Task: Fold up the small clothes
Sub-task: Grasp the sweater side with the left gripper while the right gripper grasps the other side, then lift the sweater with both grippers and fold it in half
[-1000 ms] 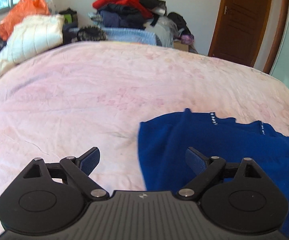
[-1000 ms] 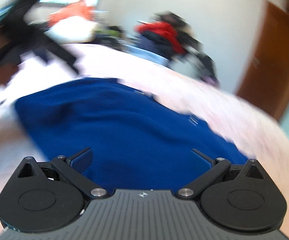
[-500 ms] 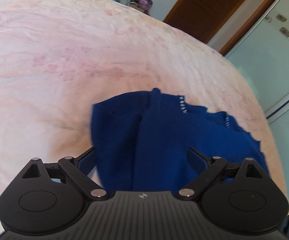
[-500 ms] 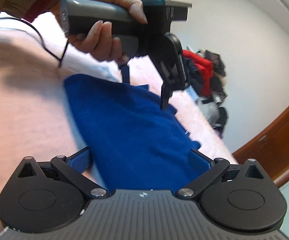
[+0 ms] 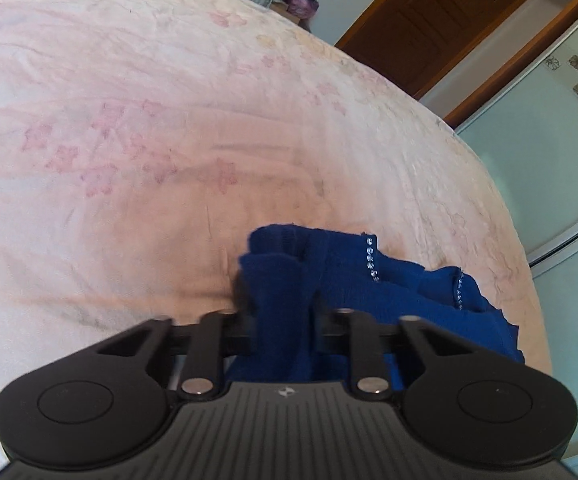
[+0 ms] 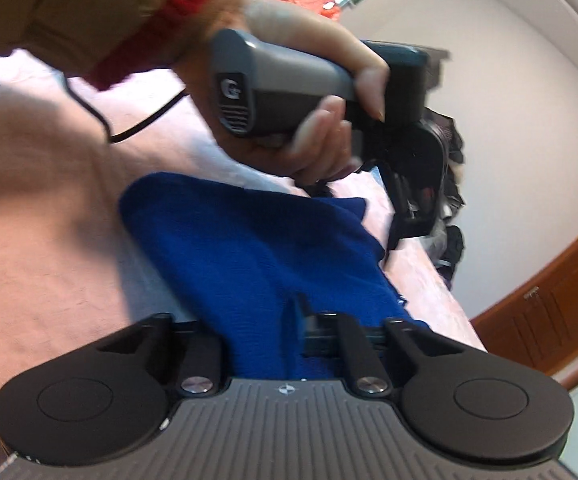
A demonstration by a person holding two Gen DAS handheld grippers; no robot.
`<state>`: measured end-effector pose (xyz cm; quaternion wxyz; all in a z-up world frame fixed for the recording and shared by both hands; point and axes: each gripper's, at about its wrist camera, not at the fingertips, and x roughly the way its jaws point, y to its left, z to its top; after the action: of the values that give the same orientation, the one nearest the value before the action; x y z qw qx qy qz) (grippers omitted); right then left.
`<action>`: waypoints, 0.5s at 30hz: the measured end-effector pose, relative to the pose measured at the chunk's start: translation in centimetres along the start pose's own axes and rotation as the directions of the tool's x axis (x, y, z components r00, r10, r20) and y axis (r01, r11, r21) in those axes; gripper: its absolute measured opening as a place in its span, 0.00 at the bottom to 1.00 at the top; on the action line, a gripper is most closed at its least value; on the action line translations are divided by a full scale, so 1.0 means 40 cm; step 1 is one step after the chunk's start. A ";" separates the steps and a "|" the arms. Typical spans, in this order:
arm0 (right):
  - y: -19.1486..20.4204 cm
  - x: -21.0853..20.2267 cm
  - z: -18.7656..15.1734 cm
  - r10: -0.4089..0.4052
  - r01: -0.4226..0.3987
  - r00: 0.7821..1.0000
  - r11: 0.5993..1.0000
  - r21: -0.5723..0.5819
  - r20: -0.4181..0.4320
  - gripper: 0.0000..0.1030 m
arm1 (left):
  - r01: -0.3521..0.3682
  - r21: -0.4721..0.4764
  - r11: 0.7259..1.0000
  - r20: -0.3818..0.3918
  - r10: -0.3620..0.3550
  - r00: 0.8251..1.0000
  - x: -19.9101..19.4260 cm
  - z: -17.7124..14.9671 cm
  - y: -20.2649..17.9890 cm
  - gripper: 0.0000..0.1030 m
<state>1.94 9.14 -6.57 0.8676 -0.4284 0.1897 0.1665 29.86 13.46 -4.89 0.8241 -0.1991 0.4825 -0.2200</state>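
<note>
The blue garment (image 5: 389,292) lay on the pink bedspread (image 5: 169,140), and both grippers had it by one edge. The left gripper (image 5: 283,320) was closing on a bunched fold of the knit, the fabric rising between its fingers and filling the gap, so it read as pinching cloth rather than pressed together on nothing. From that gripper the rest of the garment ran off ahead and to its right, with two short rows of small rhinestones (image 5: 371,258) marking a scalloped edge just beyond the pinch. The right gripper (image 6: 265,324) was likewise closing on the blue garment (image 6: 249,248), whose body stretched away ahead and to its left toward the person's left hand (image 6: 289,92) wrapped around the other tool's grey handle. (The right view was smeared by motion, so exactly how the pads met the cloth there was hard to read.) The relation that mattered was this: the garment's long axis seemed to run between the two pinch points, so each gripper held one end of the same near edge, neither noticeably nearer the cloth than the other. My judgement was that the coming move would lift that edge and carry it forward over the part lying ahead, toward the far side of the bedspread, with both ends kept level so the fold landed square.
</note>
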 end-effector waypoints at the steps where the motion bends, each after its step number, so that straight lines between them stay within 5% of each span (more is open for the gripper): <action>1: -0.004 -0.005 -0.002 0.009 -0.009 1.000 1.000 0.006 0.004 0.06 | -0.008 -0.006 1.000 0.005 0.008 1.000 -0.002 -0.002 -0.003 0.15; 8: -0.126 -0.061 -0.025 0.123 -0.140 0.989 0.959 0.245 0.085 0.03 | -0.167 0.085 0.982 0.073 0.161 0.984 -0.043 -0.022 -0.117 0.13; 15: -0.289 -0.156 -0.114 0.159 -0.233 0.970 0.825 0.515 0.185 0.04 | -0.161 0.071 0.984 0.146 0.150 0.978 -0.104 -0.012 -0.252 0.13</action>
<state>0.86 -2.01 1.67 0.9413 -0.1366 0.2128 0.2238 25.89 7.38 3.27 0.8781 -0.1415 0.4282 -0.1601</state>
